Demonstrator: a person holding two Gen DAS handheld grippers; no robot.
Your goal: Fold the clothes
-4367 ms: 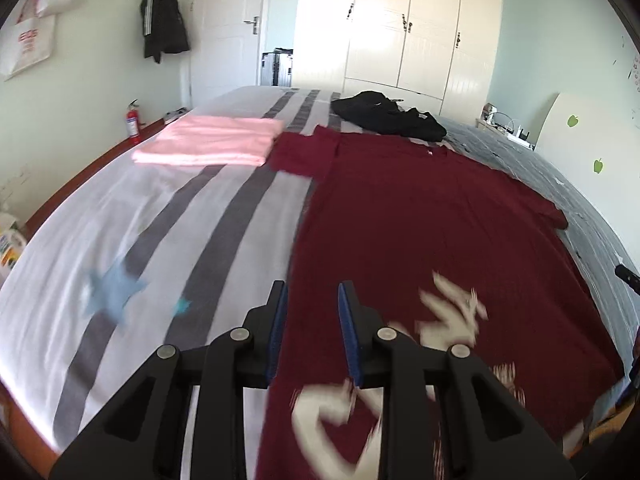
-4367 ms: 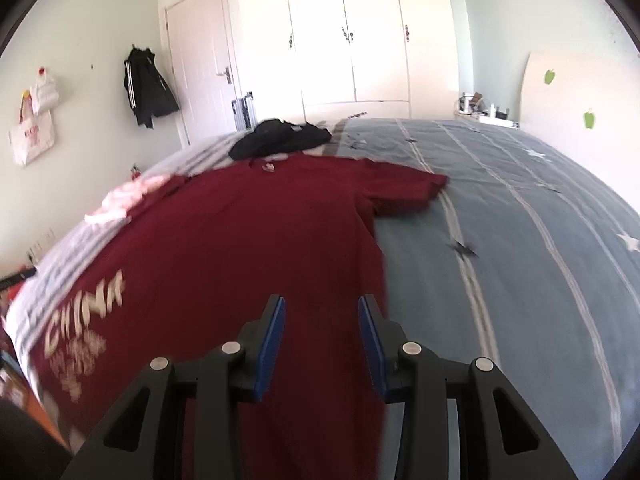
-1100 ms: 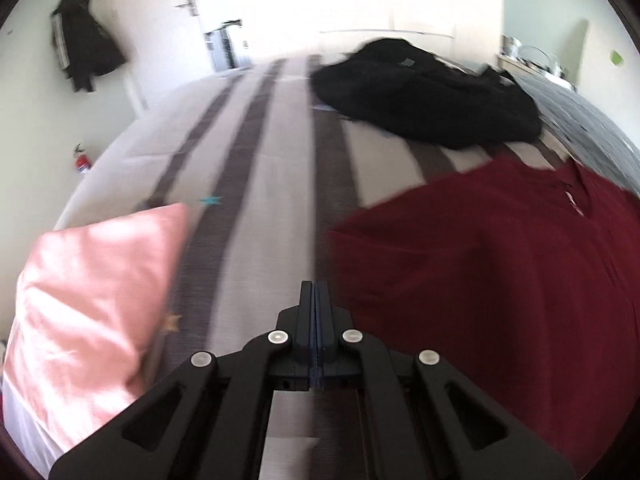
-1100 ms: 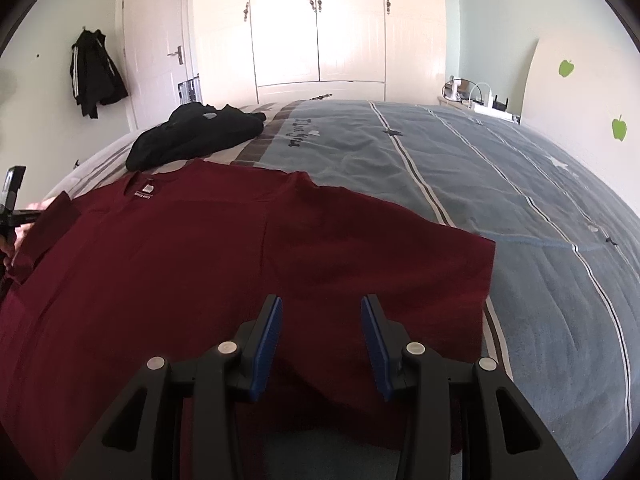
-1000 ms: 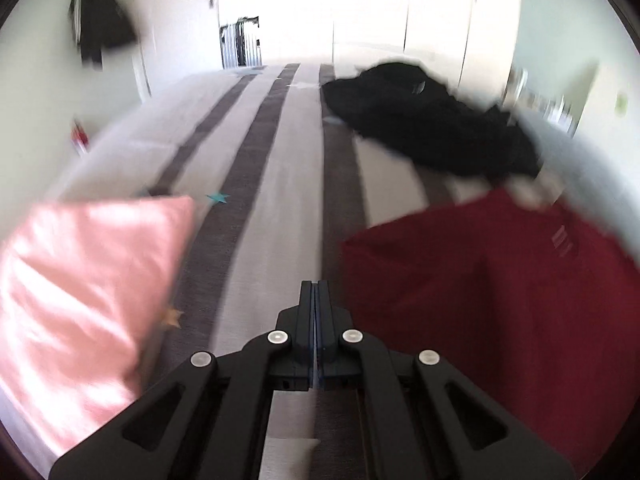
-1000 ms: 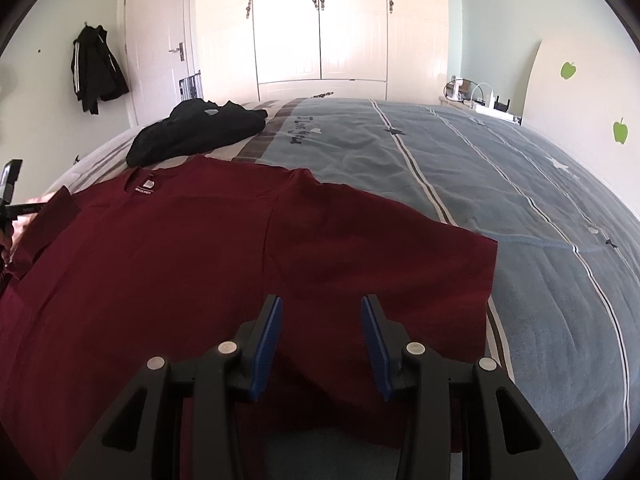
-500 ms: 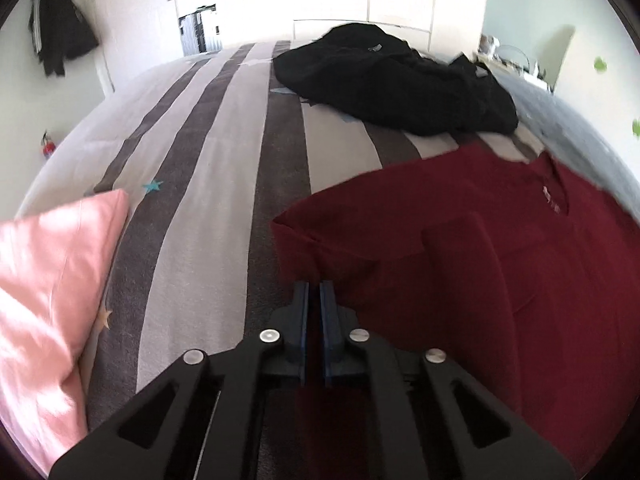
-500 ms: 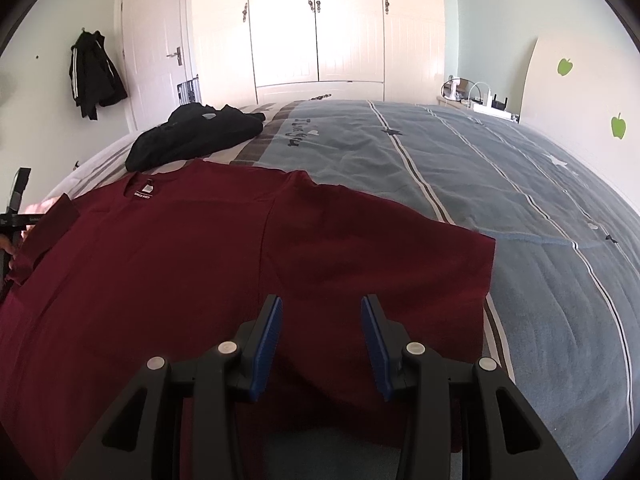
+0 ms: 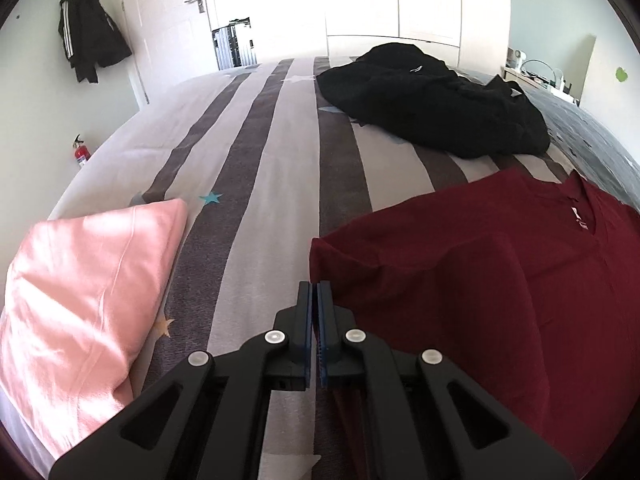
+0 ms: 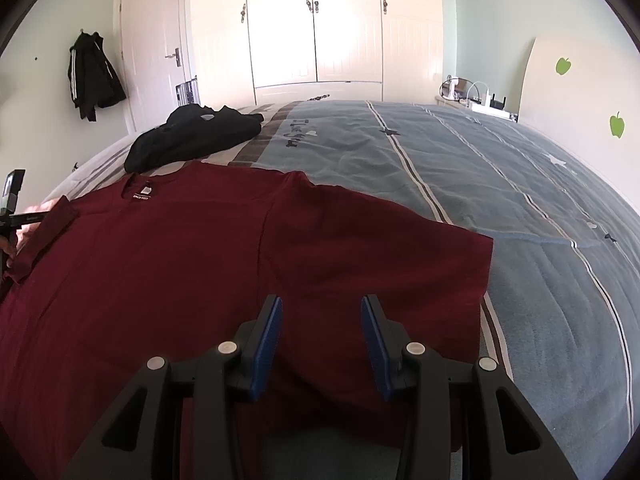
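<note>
Left hand-held gripper (image 9: 314,294) nearly closed beside the maroon shirt (image 9: 500,280); right hand-held gripper (image 10: 321,312) spread above it.

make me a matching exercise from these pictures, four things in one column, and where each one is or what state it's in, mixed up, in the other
Things:
1. maroon T-shirt
2. pink folded garment
3. black clothing pile
4. black jacket

Places or states:
A. hanging on the wall beside the door
B. heaped at the far end of the bed
C. spread flat, one sleeve folded in over the body
D. folded, at the bed's left edge in the left wrist view

Pairs: 1-C, 2-D, 3-B, 4-A
</note>
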